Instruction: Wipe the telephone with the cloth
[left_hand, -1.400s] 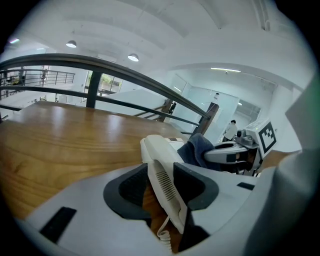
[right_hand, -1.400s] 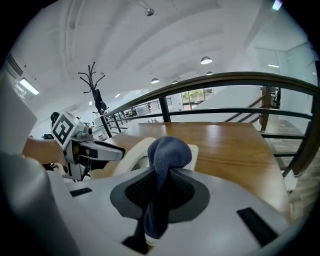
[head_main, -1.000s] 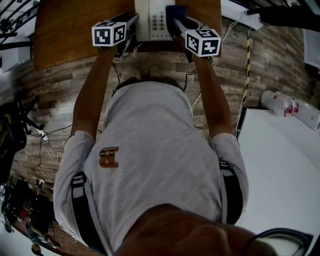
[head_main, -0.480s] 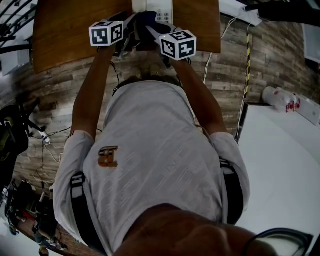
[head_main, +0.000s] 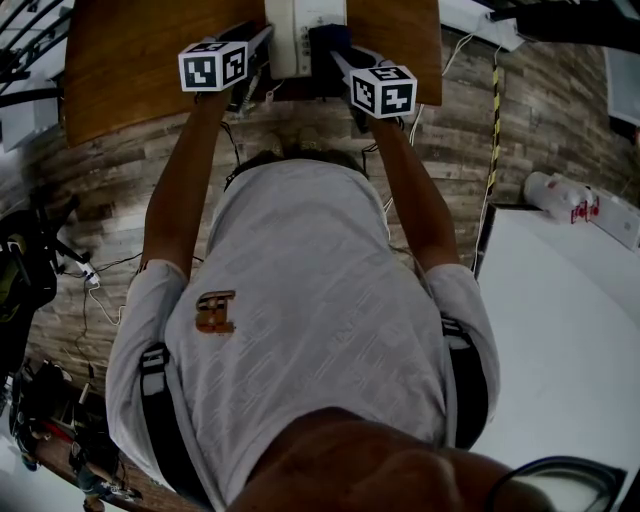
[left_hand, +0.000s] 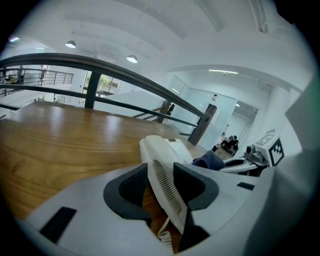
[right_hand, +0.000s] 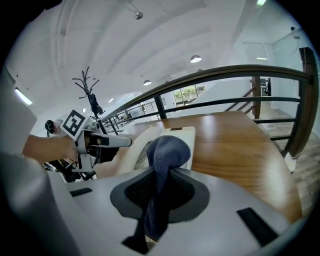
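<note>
A cream telephone (head_main: 300, 30) stands on the wooden table (head_main: 150, 60) at the top of the head view. My left gripper (head_main: 258, 42) is at its left side, shut on the handset (left_hand: 165, 187), whose coiled cord hangs below the jaws. My right gripper (head_main: 335, 55) is shut on a dark blue cloth (right_hand: 167, 150), which bulges out past the jaws and rests against the telephone's right side (right_hand: 182, 135). From the left gripper view the cloth (left_hand: 210, 160) shows beside the telephone body (left_hand: 172, 150). The left gripper (right_hand: 107, 141) shows in the right gripper view.
A dark railing (right_hand: 225, 75) runs behind the table's far edge. Cables (head_main: 400, 190) hang below the table's near edge over the plank floor. A white table (head_main: 570, 330) with a white bottle-like object (head_main: 560, 205) beyond it is at my right.
My right gripper swept the cloth left across the telephone, then back right to its right side. The left gripper has stayed on the handset.
</note>
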